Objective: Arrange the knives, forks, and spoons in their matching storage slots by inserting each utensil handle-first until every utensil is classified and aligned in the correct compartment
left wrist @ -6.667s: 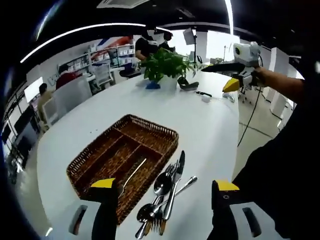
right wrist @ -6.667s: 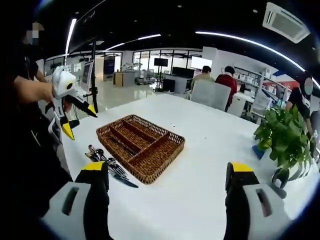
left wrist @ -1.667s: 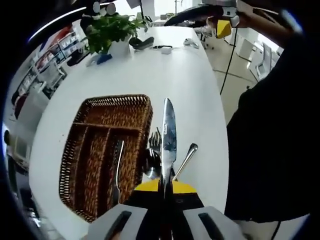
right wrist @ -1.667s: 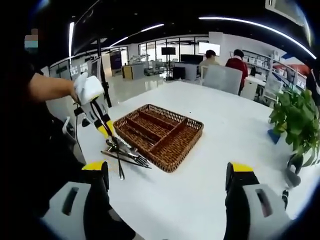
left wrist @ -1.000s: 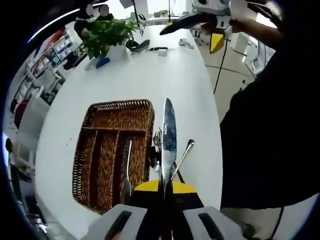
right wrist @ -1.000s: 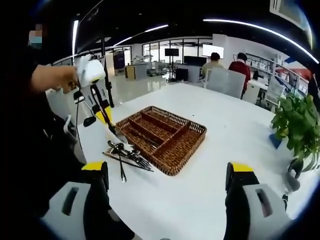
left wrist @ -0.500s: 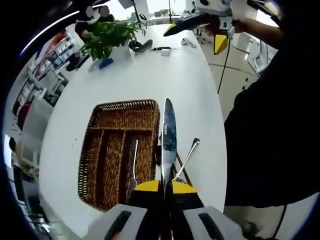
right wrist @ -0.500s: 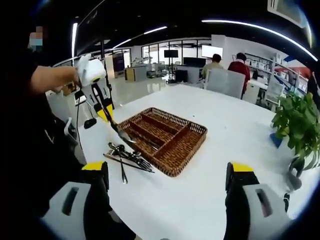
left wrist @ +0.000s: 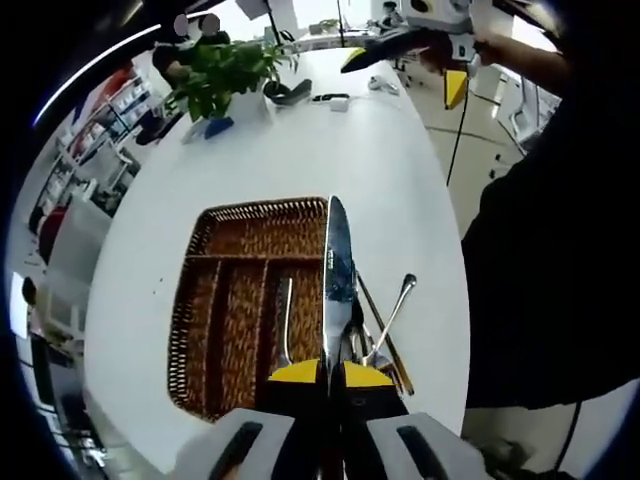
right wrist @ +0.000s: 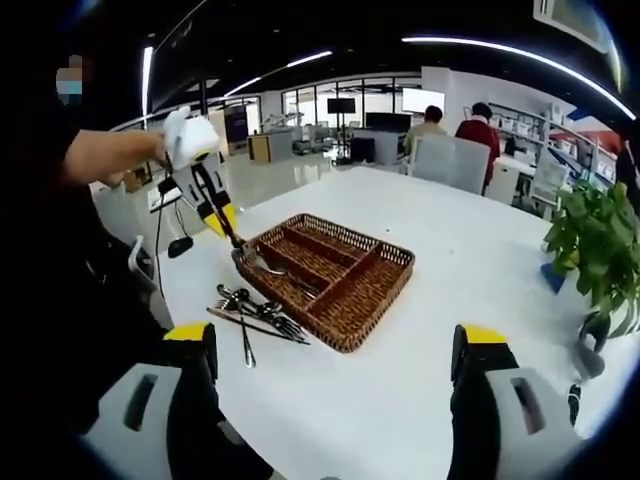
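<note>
The left gripper (left wrist: 330, 375) had its yellow-tipped fingers (left wrist: 296, 372) clenched on the shiny steel table knife (left wrist: 337, 275), blade running straight ahead from the fingers, so the handle end sat in the grip. Just past the fingertips and off to their left lay the brown woven wicker tray (left wrist: 215, 220), its slots running roughly parallel to the blade; one slot held a steel utensil (left wrist: 285, 322), type unclear. Loose steel cutlery (left wrist: 385, 335) lay on the white worktop (left wrist: 300, 150) right of the blade. The left gripper was the nearer one to the tray. In the right gripper view, the right gripper (right wrist: 335, 345) hung well back from the tray, fingers (right wrist: 192, 335) spread wide, holding nothing. Likely the knife must turn handle-first before insertion.
</note>
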